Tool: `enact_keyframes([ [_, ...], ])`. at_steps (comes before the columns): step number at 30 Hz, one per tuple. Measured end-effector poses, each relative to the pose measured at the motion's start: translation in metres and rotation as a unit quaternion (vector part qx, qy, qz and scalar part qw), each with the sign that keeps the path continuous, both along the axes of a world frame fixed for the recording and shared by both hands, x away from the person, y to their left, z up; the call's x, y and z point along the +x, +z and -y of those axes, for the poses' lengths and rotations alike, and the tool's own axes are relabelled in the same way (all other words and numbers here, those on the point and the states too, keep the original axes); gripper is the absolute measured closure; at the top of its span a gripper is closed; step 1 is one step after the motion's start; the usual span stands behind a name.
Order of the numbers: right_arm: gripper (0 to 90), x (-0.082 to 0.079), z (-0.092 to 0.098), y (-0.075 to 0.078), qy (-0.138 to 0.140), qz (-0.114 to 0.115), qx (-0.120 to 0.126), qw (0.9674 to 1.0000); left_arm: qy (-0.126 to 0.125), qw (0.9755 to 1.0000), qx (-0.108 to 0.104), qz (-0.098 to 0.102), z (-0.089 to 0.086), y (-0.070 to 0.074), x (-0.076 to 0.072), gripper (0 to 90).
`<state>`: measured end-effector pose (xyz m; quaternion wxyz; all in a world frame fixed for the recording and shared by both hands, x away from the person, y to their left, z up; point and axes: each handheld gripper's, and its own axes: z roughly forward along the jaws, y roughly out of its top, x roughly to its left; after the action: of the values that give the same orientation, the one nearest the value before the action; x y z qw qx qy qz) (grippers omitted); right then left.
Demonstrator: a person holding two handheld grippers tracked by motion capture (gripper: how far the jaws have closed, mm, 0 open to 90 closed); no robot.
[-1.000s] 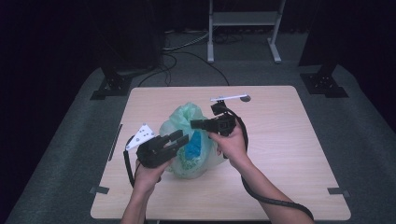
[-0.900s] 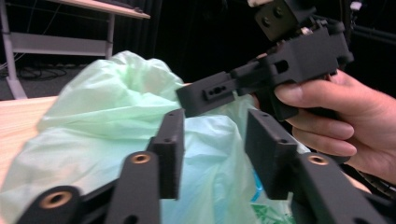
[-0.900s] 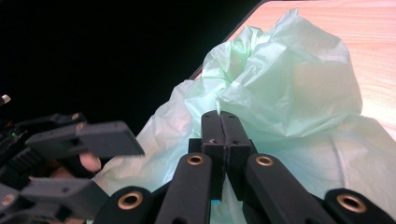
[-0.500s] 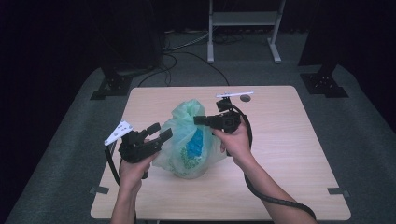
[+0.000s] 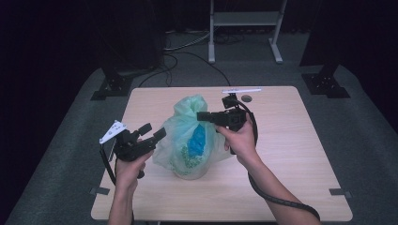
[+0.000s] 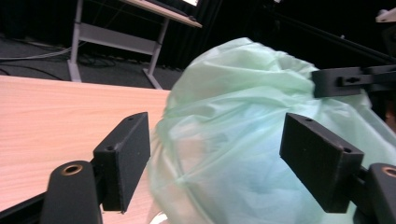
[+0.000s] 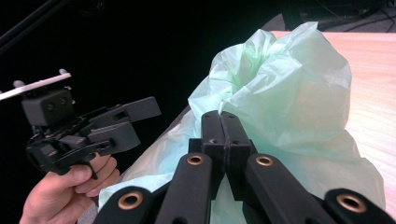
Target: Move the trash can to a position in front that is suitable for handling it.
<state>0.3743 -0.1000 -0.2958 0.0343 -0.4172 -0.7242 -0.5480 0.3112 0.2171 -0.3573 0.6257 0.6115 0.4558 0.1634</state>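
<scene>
A pale green see-through plastic bag (image 5: 180,126) stands mid-table with something blue (image 5: 197,139) inside. My right gripper (image 5: 202,116) is shut on the film near the bag's gathered top; in the right gripper view its jaws (image 7: 222,133) meet flat against the green plastic (image 7: 289,93). My left gripper (image 5: 152,132) sits just left of the bag, and its jaws have just been opening. In the left gripper view its two pads (image 6: 123,163) stand wide apart, with the bag (image 6: 233,140) bulging ahead between them and untouched. The left gripper (image 7: 133,119) also shows in the right gripper view.
The wooden table (image 5: 291,164) has a thin white strip (image 5: 241,90) and a small dark disc (image 5: 246,98) near its far edge. Black stand feet (image 5: 112,86) and a metal frame (image 5: 244,18) rest on the floor beyond.
My left gripper let go of the bag, opened its jaws and drew away to the left. The right gripper rose slightly with the bag's top.
</scene>
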Motion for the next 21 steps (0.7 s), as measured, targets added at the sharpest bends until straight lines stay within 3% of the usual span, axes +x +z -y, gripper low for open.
enact_keyframes([
  [21, 90.0, -0.006, 0.024, 0.038, -0.018, 0.040, 0.035, 0.9984, 0.010, 0.9999, -0.005, -0.006, -0.006, 0.000, 0.000, 21.1],
])
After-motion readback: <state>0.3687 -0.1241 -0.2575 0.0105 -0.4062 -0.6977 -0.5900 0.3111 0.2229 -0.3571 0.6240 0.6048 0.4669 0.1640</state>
